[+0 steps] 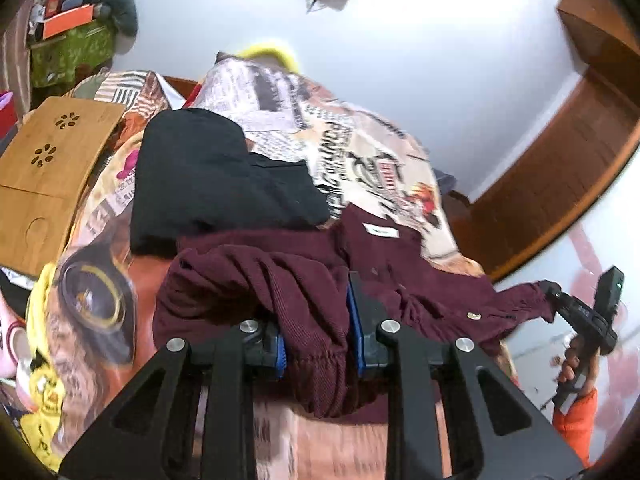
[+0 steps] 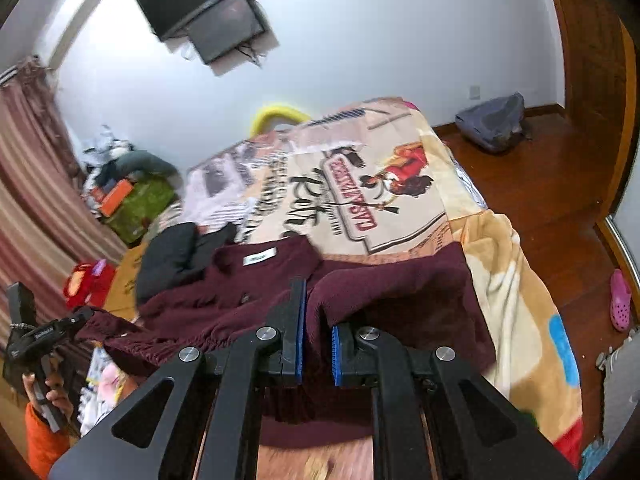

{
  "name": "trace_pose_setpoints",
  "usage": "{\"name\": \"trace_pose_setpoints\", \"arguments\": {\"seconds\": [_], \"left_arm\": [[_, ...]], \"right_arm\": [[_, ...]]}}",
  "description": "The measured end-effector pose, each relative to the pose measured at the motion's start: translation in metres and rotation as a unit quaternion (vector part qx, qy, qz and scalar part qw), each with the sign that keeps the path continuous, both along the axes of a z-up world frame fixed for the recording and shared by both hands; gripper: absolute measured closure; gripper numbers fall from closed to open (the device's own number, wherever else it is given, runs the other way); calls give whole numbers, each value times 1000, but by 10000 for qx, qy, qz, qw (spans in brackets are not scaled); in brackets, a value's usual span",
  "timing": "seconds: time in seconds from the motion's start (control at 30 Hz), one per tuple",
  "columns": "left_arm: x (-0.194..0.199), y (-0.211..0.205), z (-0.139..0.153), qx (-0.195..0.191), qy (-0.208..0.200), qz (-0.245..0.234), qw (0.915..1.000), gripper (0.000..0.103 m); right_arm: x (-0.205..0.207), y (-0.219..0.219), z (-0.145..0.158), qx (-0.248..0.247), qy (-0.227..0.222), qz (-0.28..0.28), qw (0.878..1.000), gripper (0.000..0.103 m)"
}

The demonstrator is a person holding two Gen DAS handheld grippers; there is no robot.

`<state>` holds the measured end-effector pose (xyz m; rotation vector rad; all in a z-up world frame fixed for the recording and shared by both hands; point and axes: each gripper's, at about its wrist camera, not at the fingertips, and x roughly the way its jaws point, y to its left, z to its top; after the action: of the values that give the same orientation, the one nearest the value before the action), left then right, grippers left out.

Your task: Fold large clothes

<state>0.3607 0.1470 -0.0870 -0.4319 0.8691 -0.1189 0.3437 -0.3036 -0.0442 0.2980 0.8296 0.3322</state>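
Note:
A dark maroon knit cardigan (image 1: 304, 280) with a white neck label and small buttons hangs lifted over the near end of the bed. My left gripper (image 1: 316, 344) is shut on a bunched fold of its hem, between the blue pads. My right gripper (image 2: 318, 344) is shut on the opposite part of the cardigan (image 2: 400, 292), fabric filling the gap between its blue pads. The right gripper also shows in the left wrist view (image 1: 550, 292), gripping the far corner of the garment. A folded black garment (image 1: 208, 184) lies on the bed behind the cardigan.
The bed carries a printed beige blanket (image 2: 360, 184). A bamboo lap tray (image 1: 48, 176) lies on its left side. A green box (image 1: 68, 52) piled with clutter stands by the wall. Wooden floor (image 2: 540, 184) with a grey bag (image 2: 492, 120) and a pink clog (image 2: 620, 300) lies right.

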Motion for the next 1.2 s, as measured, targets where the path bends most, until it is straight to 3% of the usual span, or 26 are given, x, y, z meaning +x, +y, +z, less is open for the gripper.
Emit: {"name": "trace_pose_setpoints", "arguments": {"seconds": [0.13, 0.33, 0.43, 0.5, 0.57, 0.67, 0.8, 0.87, 1.0, 1.07, 1.2], "left_arm": [[51, -5, -41, 312, 348, 108, 9988, 78], [88, -18, -91, 1099, 806, -109, 9906, 70], [93, -28, -100, 1494, 988, -261, 9835, 63], [94, -33, -98, 1672, 1007, -299, 9803, 59], [91, -37, -88, 1762, 976, -354, 9789, 54], [82, -41, -61, 1868, 657, -384, 9795, 46], [55, -42, -10, 2119, -110, -211, 9770, 29], [42, -41, 4, 2243, -336, -83, 9739, 10], [8, -30, 15, 2378, -541, 201, 9696, 6], [-1, -27, 10, 2400, -430, 253, 9695, 6], [-30, -7, -14, 2089, -109, 471, 9767, 6]], "right_arm": [[40, 0, -27, -75, 322, -121, 9994, 94], [78, -5, -71, -322, 861, -197, 9956, 93], [83, -9, -79, -420, 951, -314, 9941, 81], [82, -9, -76, -424, 1005, -213, 9938, 74], [78, -7, -63, -623, 844, -147, 9944, 51], [62, 2, -36, -1170, 285, -114, 9927, 40], [39, 17, -9, -1575, -51, 190, 9873, 31], [26, 27, 1, -1649, -170, 402, 9853, 22], [0, 43, 11, -1661, -388, 619, 9834, 21], [-9, 53, 11, -1654, -418, 715, 9827, 21], [-24, 72, 9, -1620, -389, 908, 9818, 21]]}}
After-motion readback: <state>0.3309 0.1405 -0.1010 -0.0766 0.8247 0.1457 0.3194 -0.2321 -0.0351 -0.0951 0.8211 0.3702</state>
